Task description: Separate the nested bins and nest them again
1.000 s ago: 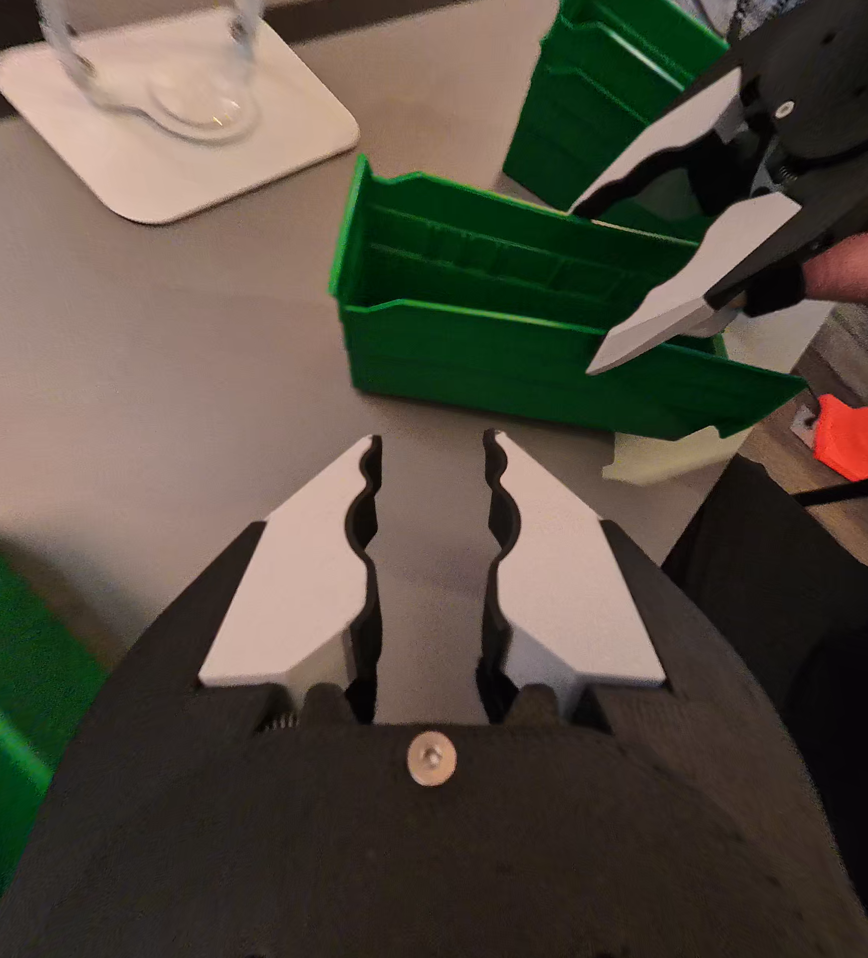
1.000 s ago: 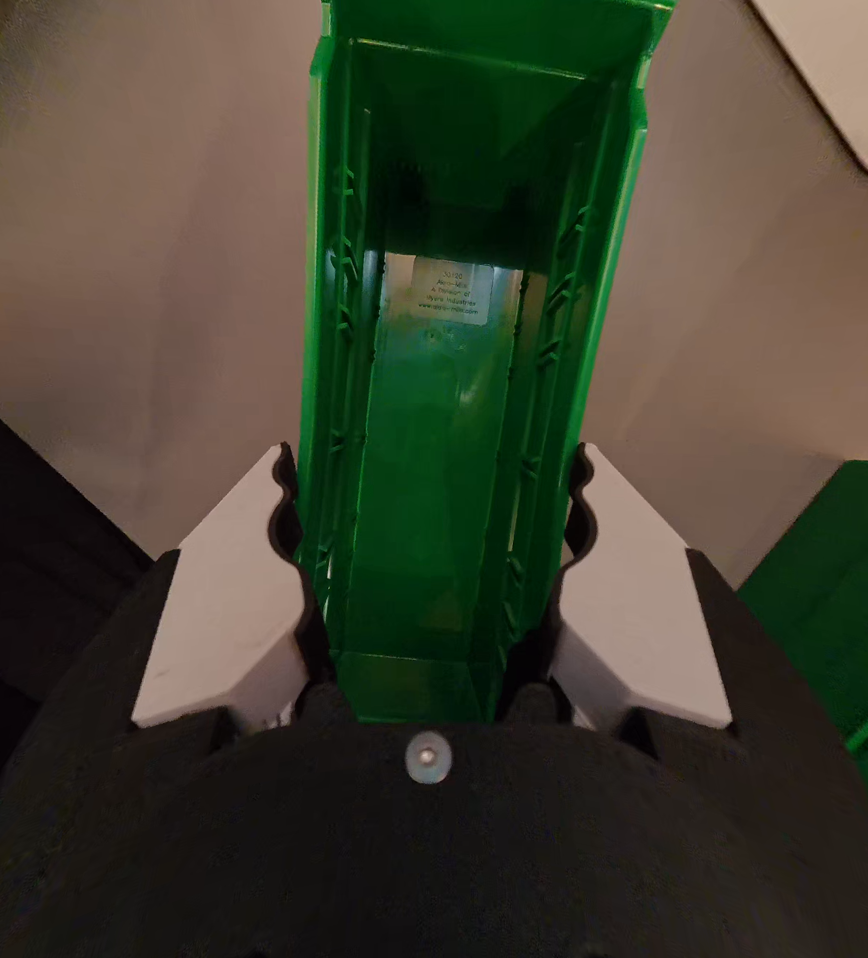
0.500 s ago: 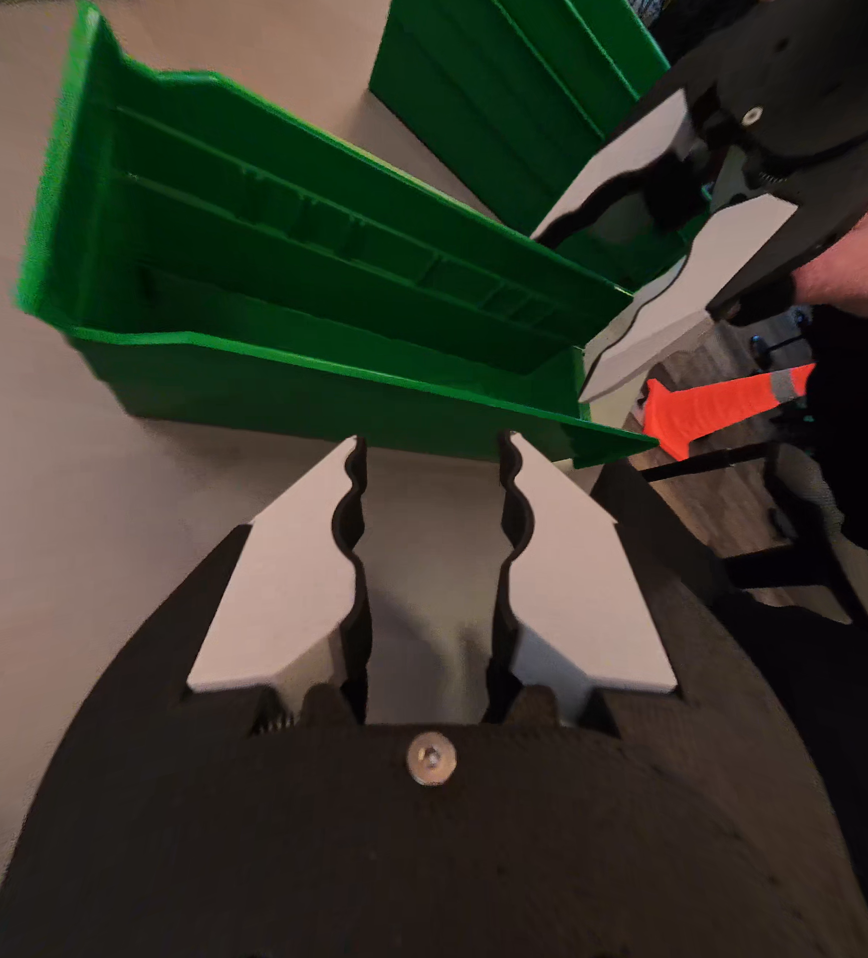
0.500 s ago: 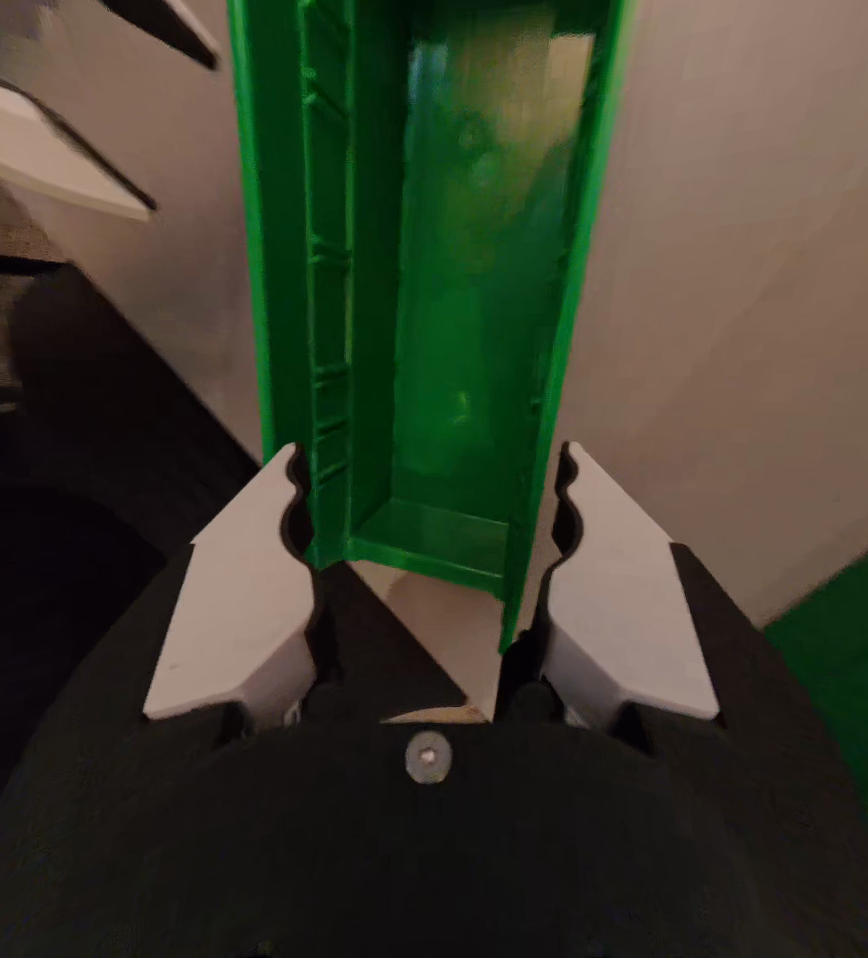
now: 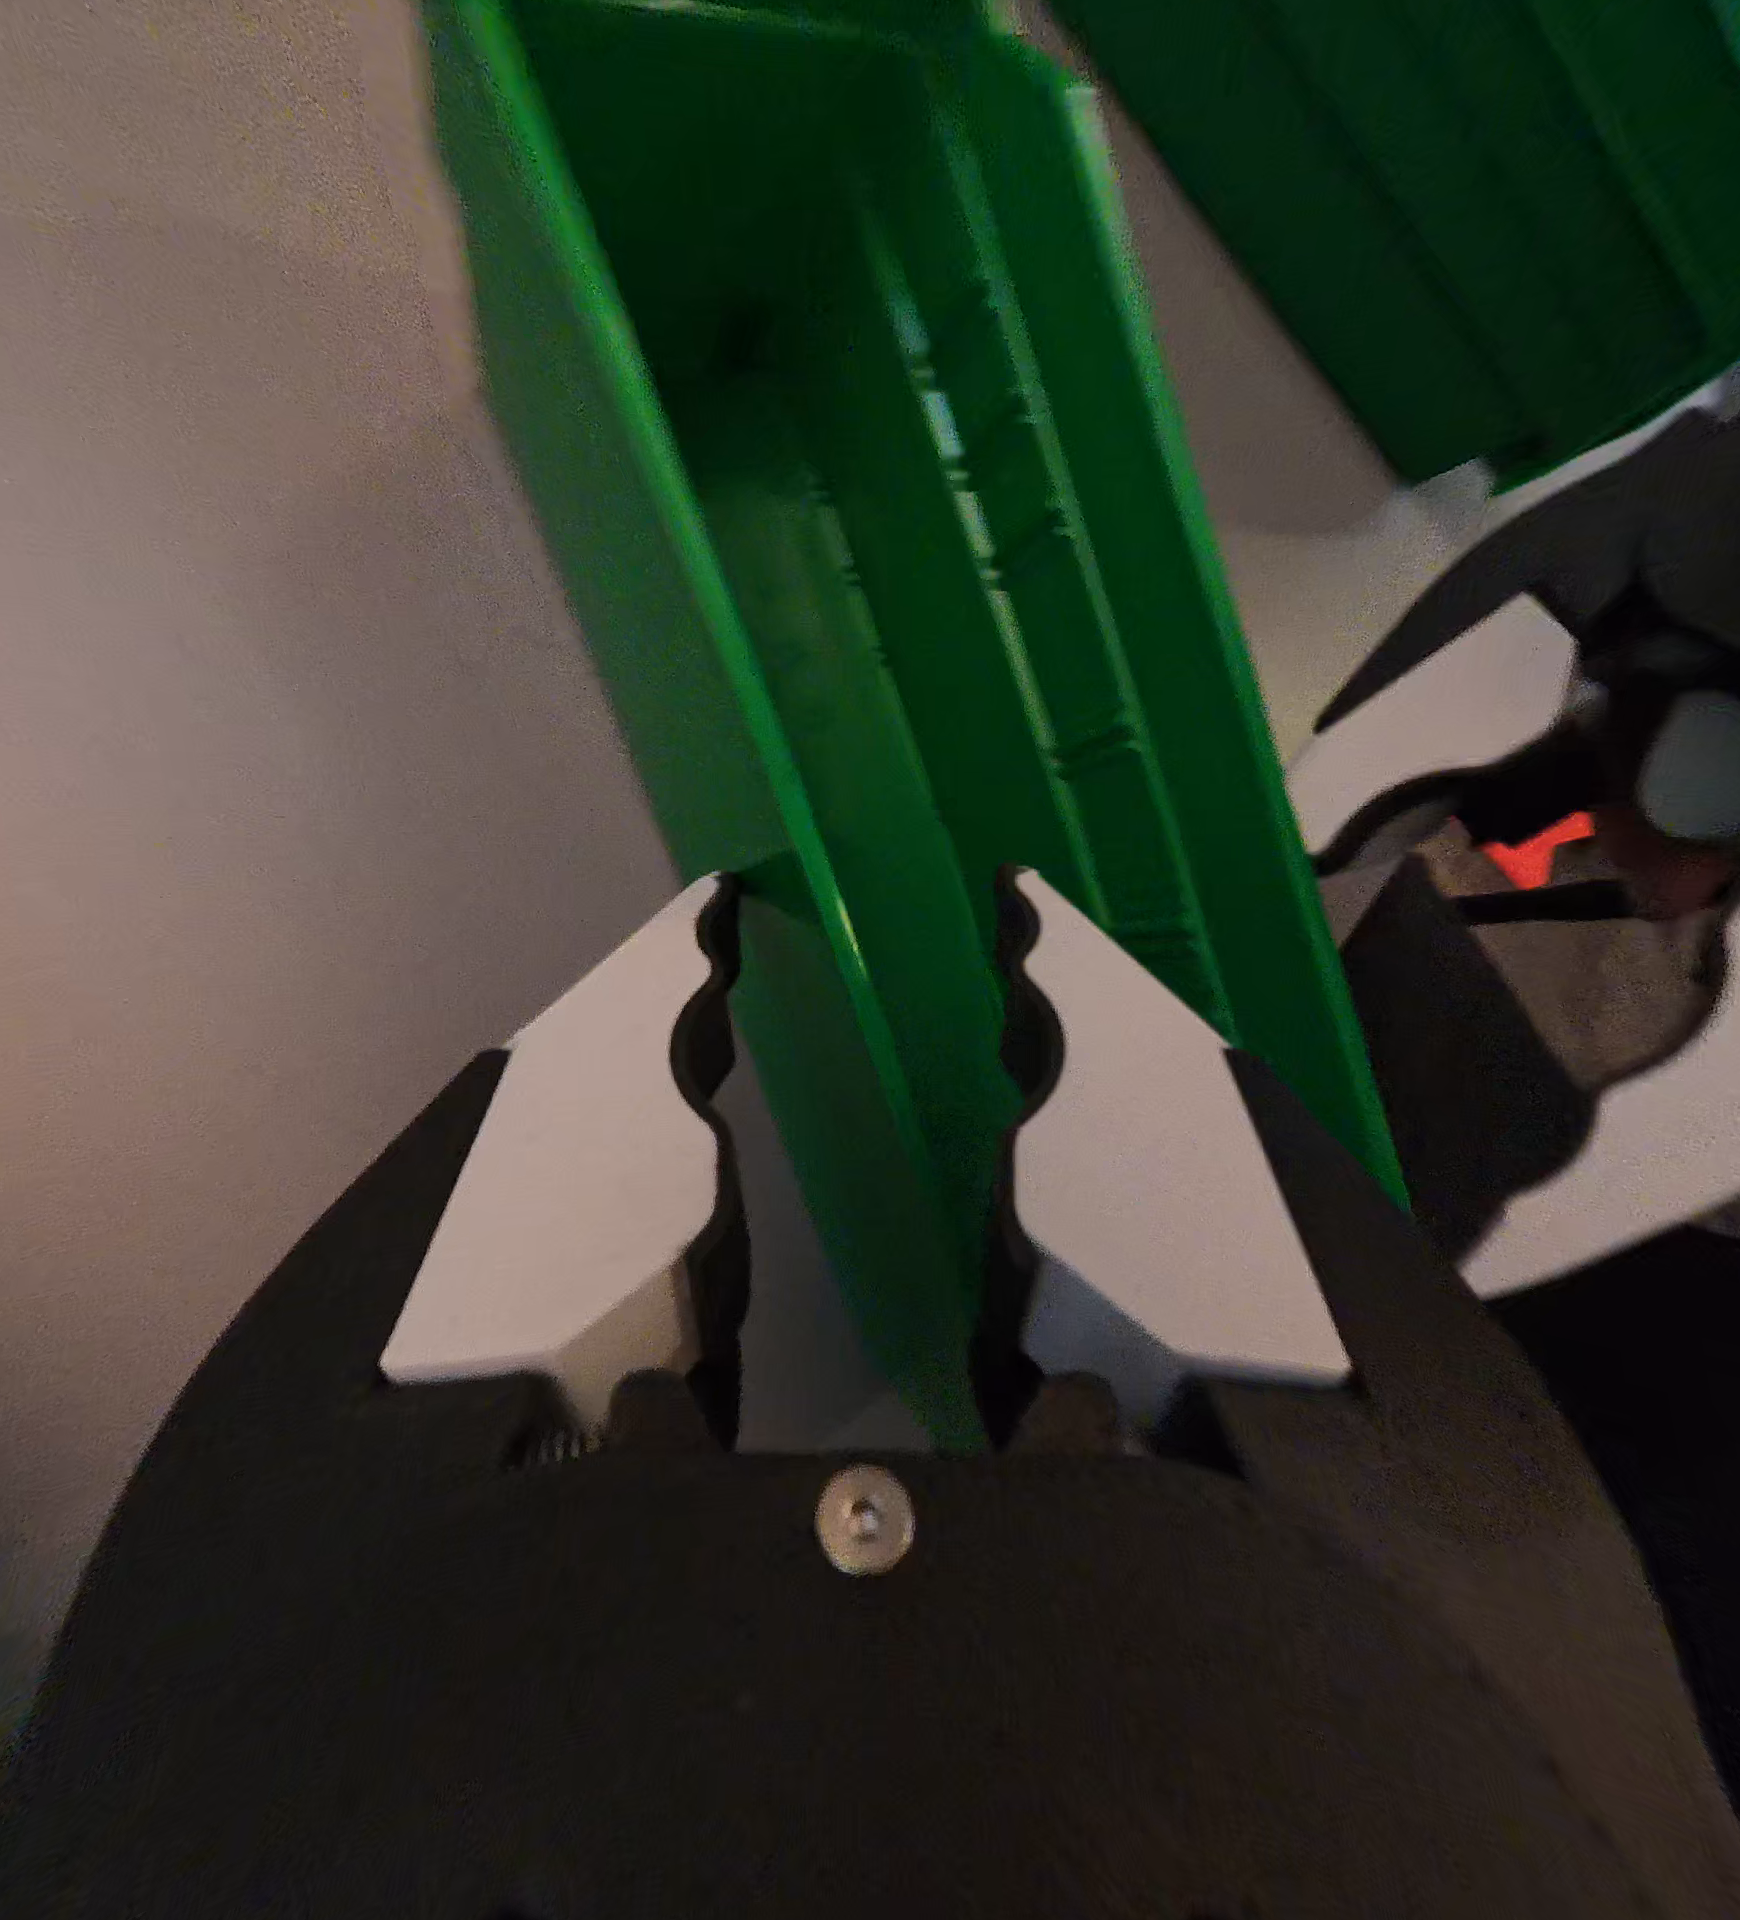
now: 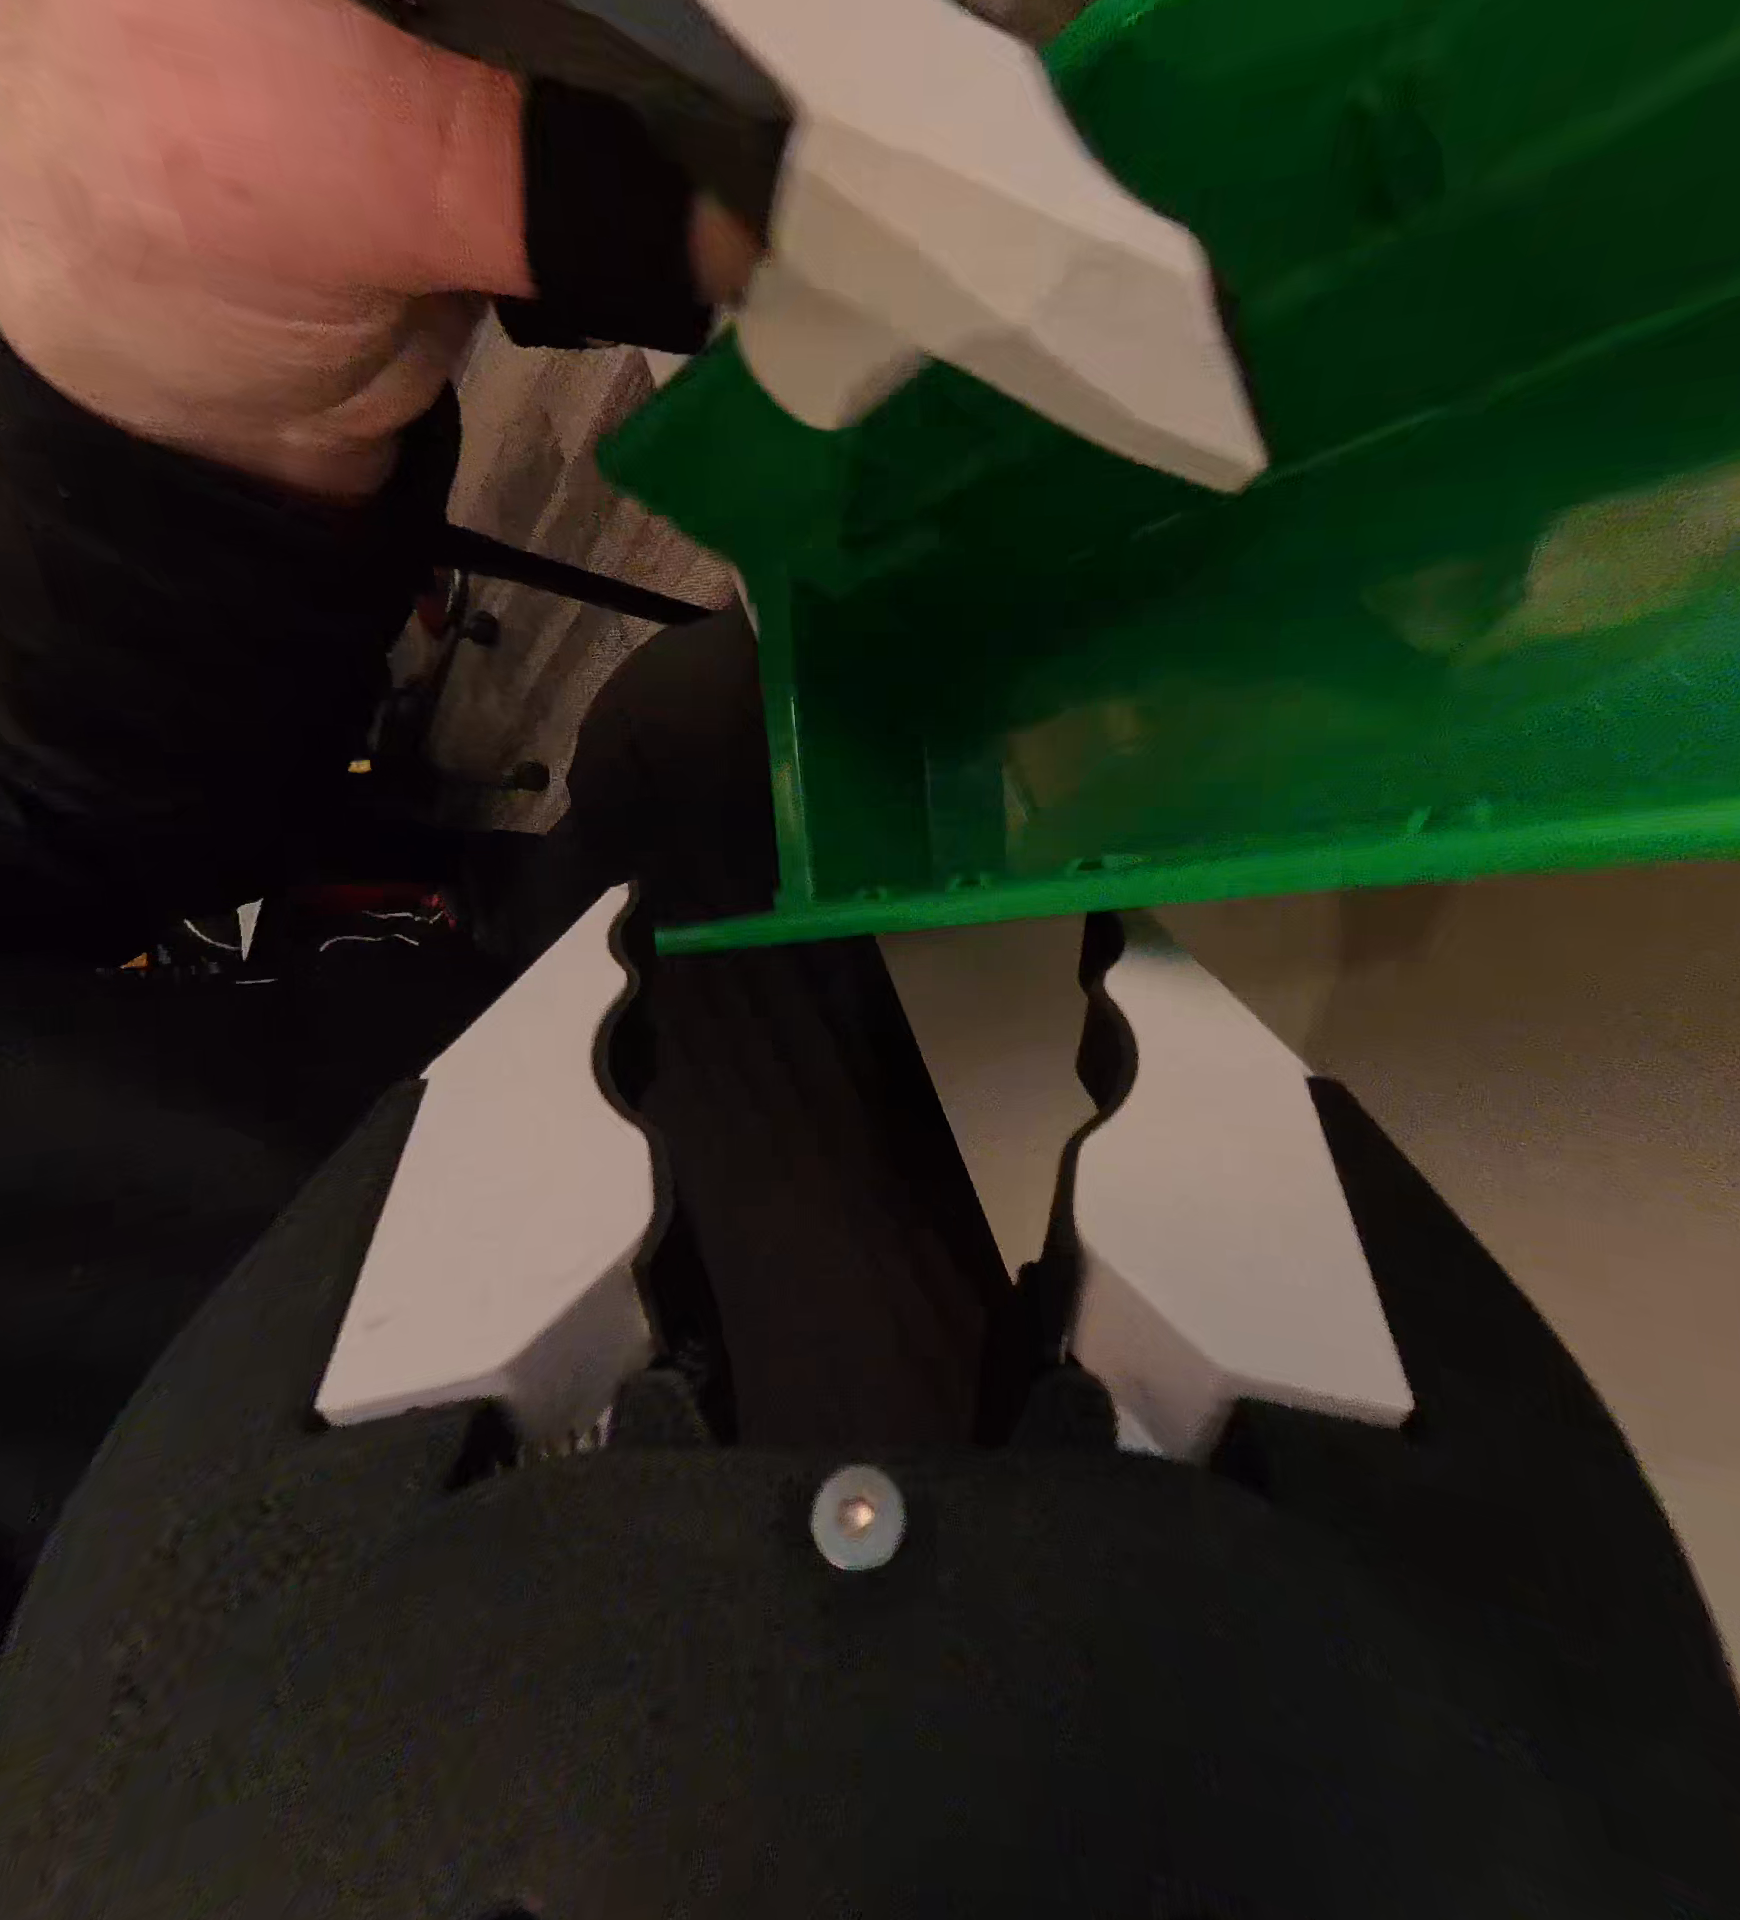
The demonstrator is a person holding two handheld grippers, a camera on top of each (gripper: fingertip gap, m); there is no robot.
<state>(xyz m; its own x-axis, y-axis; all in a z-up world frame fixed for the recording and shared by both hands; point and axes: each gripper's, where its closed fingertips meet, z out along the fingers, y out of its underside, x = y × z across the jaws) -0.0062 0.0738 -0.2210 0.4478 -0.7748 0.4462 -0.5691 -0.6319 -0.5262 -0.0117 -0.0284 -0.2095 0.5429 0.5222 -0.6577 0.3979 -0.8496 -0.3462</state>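
Note:
A long green bin lies open side up on the grey table. My left gripper is open, and its fingers straddle the bin's near side wall, which lies against the right finger. My right gripper is open and empty, and the bin's rim edge runs just past its fingertips. It also shows in the left wrist view, open beside the bin's end. In the right wrist view a white finger of the left gripper reaches over the bin wall.
A second green bin stands behind, at the upper right. A person's hand holds the left gripper. The table edge runs under my right gripper, with dark floor beyond it. An orange object shows past the right gripper.
My right gripper has let go of the bin's end and drawn back off it. My left gripper has moved forward so that its fingers straddle the bin's side wall.

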